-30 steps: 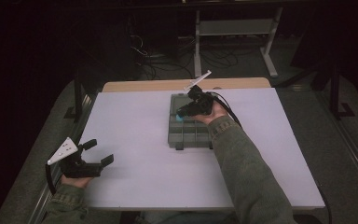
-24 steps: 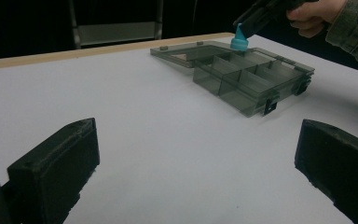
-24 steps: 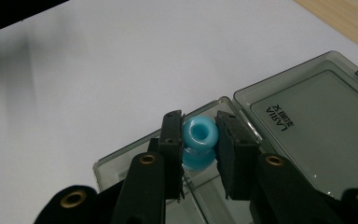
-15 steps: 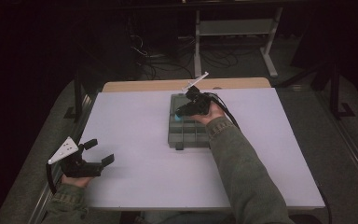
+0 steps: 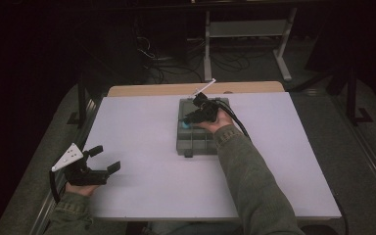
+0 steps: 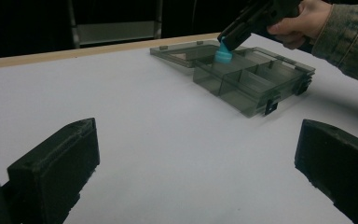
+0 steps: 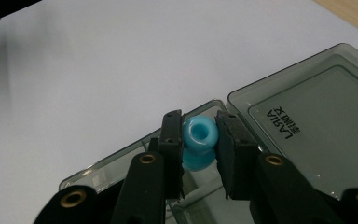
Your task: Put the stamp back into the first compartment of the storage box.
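A smoky grey compartment box [image 5: 196,144] lies open in the middle of the white table, its lid [image 7: 317,126] flat behind it. My right gripper [image 5: 188,120] hovers over the box's far left corner, tilted down, shut on a small blue spool-shaped piece [image 7: 199,142]. The left gripper view shows that blue piece [image 6: 223,53] hanging just above a compartment of the box [image 6: 247,79]. My left gripper [image 5: 106,158] rests near the table's front left corner. Its jaws stand wide open with nothing between them [image 6: 196,158].
The white table top [image 5: 142,122] has a wooden strip [image 5: 152,89] along its far edge. Behind it stand a metal rack [image 5: 245,29] and loose cables on the dark floor. The right sleeve [image 5: 249,181] crosses the table's front right part.
My right gripper has sunk a little toward the box with the blue piece still in its jaws. The left gripper has stayed where it was.
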